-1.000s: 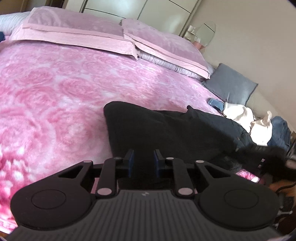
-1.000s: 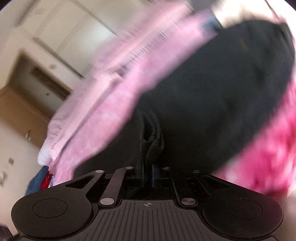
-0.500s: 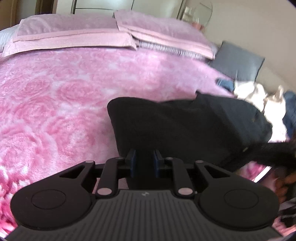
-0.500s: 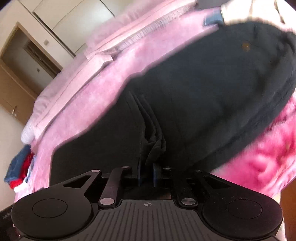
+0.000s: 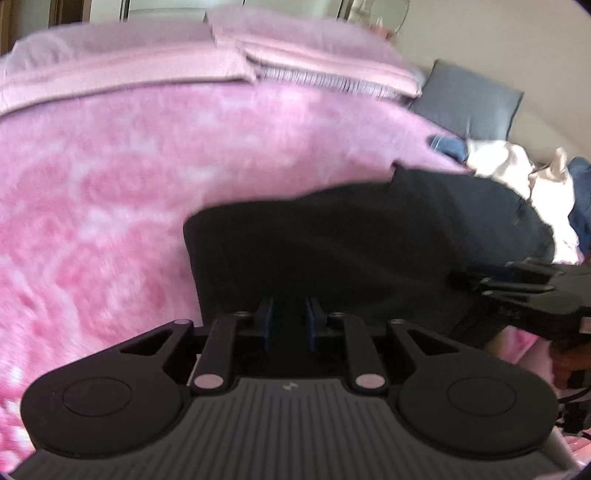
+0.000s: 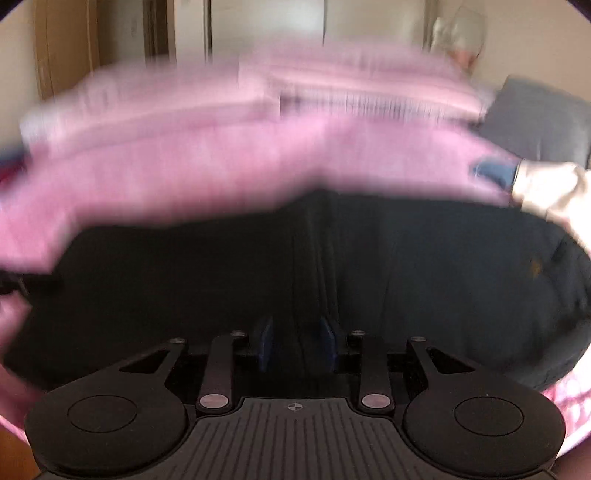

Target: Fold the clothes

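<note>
A black garment point(image 5: 369, 243) lies spread on the pink bed. My left gripper point(image 5: 289, 323) has its blue pads a small gap apart over the garment's near edge, with dark cloth between them. My right gripper point(image 6: 297, 345) has its pads wider apart around a ridge of the same black garment point(image 6: 406, 277), and no longer pinches it. The right gripper also shows in the left wrist view point(image 5: 524, 295) at the garment's right edge. Both views are blurred by motion.
The pink rose-pattern bedspread point(image 5: 110, 184) covers the bed. Pink pillows point(image 5: 258, 48) lie at the head. A grey cushion point(image 5: 469, 99) and a pile of white and blue clothes point(image 5: 517, 166) sit at the right. Wardrobe doors point(image 6: 266, 26) stand behind.
My right gripper swung from tilted to level and its pads opened off the cloth ridge. The garment has flattened on the bed. My left gripper's pads spread slightly.
</note>
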Demonstrator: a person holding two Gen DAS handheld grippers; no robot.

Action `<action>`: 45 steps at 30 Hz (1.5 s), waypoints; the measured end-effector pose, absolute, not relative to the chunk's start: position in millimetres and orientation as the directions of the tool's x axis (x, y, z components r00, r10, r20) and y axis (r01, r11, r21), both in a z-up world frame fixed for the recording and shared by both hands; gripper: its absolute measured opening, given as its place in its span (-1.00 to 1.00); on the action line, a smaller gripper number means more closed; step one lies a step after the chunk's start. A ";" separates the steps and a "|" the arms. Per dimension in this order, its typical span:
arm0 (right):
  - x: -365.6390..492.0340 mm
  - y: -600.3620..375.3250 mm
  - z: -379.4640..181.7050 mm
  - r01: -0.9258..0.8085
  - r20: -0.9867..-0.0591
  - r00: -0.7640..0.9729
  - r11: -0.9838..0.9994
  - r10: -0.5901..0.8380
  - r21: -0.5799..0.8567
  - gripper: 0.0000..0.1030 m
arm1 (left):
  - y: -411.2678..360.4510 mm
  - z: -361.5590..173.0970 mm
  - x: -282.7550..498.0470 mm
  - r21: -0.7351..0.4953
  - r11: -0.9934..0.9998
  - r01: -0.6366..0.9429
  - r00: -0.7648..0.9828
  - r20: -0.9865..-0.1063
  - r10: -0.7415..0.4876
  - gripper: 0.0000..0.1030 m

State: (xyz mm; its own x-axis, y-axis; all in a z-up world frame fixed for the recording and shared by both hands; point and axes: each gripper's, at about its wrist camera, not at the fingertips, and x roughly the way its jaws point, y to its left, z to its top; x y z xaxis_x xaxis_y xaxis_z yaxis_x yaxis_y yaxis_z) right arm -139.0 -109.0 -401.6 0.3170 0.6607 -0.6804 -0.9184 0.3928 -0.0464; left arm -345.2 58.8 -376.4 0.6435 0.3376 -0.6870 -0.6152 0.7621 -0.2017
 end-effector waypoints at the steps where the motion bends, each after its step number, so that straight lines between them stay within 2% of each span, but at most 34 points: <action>1: -138.7 -109.7 -402.5 -0.918 -0.683 0.319 0.392 0.656 -0.053 -0.40 | 59.9 -377.2 -345.3 -0.208 0.758 -0.618 0.648 -0.681 0.341 -0.69; 3: -137.8 -113.0 -403.8 -0.918 -0.695 0.318 0.392 0.645 -0.056 -0.40 | 62.0 -369.3 -343.3 -0.192 0.763 -0.617 0.645 -0.679 0.350 -0.77; 6: -129.5 -91.5 -388.4 -0.908 -0.709 0.307 0.418 0.635 -0.018 -0.40 | 71.4 -354.5 -344.2 -0.183 0.761 -0.622 0.671 -0.626 0.398 -0.78; 8: -125.3 -86.2 -369.5 -0.911 -0.651 0.332 0.412 0.683 -0.032 -0.41 | 86.4 -353.1 -339.9 -0.188 0.747 -0.638 0.668 -0.618 0.415 -0.78; 12: -113.6 -58.2 -377.9 -0.921 -0.611 0.322 0.389 0.723 -0.025 -0.41 | 116.8 -366.7 -324.1 -0.188 0.727 -0.660 0.644 -0.640 0.419 -0.78; 15: -94.0 -41.1 -400.0 -0.921 -0.666 0.284 0.390 0.690 0.011 -0.41 | 122.0 -375.5 -317.4 -0.188 0.726 -0.662 0.641 -0.645 0.417 -0.79; 17: -88.8 -46.8 -399.7 -0.921 -0.662 0.266 0.388 0.701 0.041 -0.42 | 113.3 -370.1 -314.9 -0.135 0.735 -0.664 0.620 -0.650 0.440 -0.80; 20: -89.5 -66.1 -386.6 -0.913 -0.667 0.269 0.404 0.695 0.053 -0.41 | 94.0 -359.6 -325.0 -0.167 0.745 -0.646 0.645 -0.641 0.416 -0.81; 25: -120.3 -123.0 -358.2 -0.919 -0.622 0.275 0.391 0.733 0.055 -0.41 | 41.1 -350.6 -352.0 -0.192 0.755 -0.627 0.660 -0.647 0.383 -0.81; 27: -133.5 -133.7 -360.1 -0.934 -0.643 0.241 0.355 0.727 0.050 -0.41 | 23.4 -355.7 -356.8 -0.200 0.757 -0.622 0.654 -0.664 0.363 -0.81; 30: -142.2 -134.2 -382.2 -0.938 -0.697 0.233 0.347 0.678 0.024 -0.41 | 15.2 -364.3 -355.0 -0.175 0.729 -0.662 0.616 -0.681 0.396 -0.80; 33: -146.1 -134.1 -378.2 -0.938 -0.716 0.229 0.345 0.660 0.018 -0.41 | 12.2 -349.4 -348.4 -0.160 0.693 -0.703 0.573 -0.705 0.419 -0.81; 37: -145.8 -150.8 -363.1 -0.921 -0.697 0.206 0.376 0.686 0.098 -0.40 | -6.3 -336.1 -343.8 -0.136 0.689 -0.712 0.554 -0.711 0.432 -0.80; 45: -152.9 -185.6 -342.3 -0.890 -0.694 0.233 0.438 0.682 0.131 -0.39 | -51.7 -311.1 -341.1 -0.098 0.689 -0.718 0.533 -0.714 0.454 -0.76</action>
State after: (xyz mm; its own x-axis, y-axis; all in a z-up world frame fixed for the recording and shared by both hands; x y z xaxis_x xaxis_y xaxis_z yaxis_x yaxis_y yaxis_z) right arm -152.9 -185.6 -342.3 0.2335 0.6816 -0.6935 -0.8895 0.4377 0.1307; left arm -341.1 -51.7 -311.1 0.5331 0.4536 -0.7141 -0.7178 0.6893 -0.0981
